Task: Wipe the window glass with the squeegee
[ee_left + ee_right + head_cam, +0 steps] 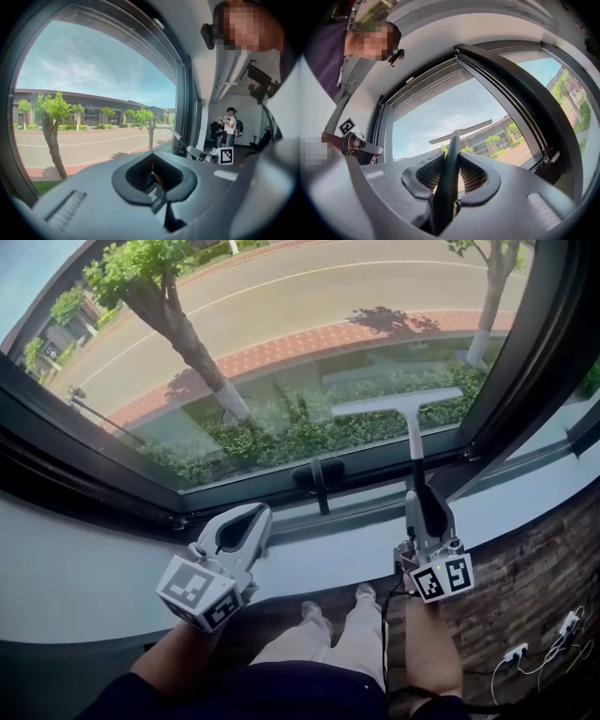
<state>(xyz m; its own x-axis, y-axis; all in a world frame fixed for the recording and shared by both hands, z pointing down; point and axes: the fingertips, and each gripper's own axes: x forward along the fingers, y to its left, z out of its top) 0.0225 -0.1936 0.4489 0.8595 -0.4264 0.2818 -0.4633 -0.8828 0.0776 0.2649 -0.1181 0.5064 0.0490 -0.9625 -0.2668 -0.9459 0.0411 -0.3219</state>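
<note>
The squeegee's pale blade (398, 404) lies flat against the lower right of the window glass (281, 324). Its thin shaft runs down to a dark handle. My right gripper (424, 501) is shut on that handle, just above the sill. In the right gripper view the dark handle (446, 187) stands between the jaws, with the blade (461, 132) crosswise against the sky. My left gripper (251, 519) hovers over the sill at lower left, shut with nothing in it. In the left gripper view its jaws (154, 177) meet around an empty hollow.
A black window latch (319, 479) sits on the lower frame between the grippers. The white sill (84, 577) curves below, with a brick wall and loose cables (544, 648) at lower right. A dark frame post (534, 352) borders the pane. A person (229, 127) stands far back in the room.
</note>
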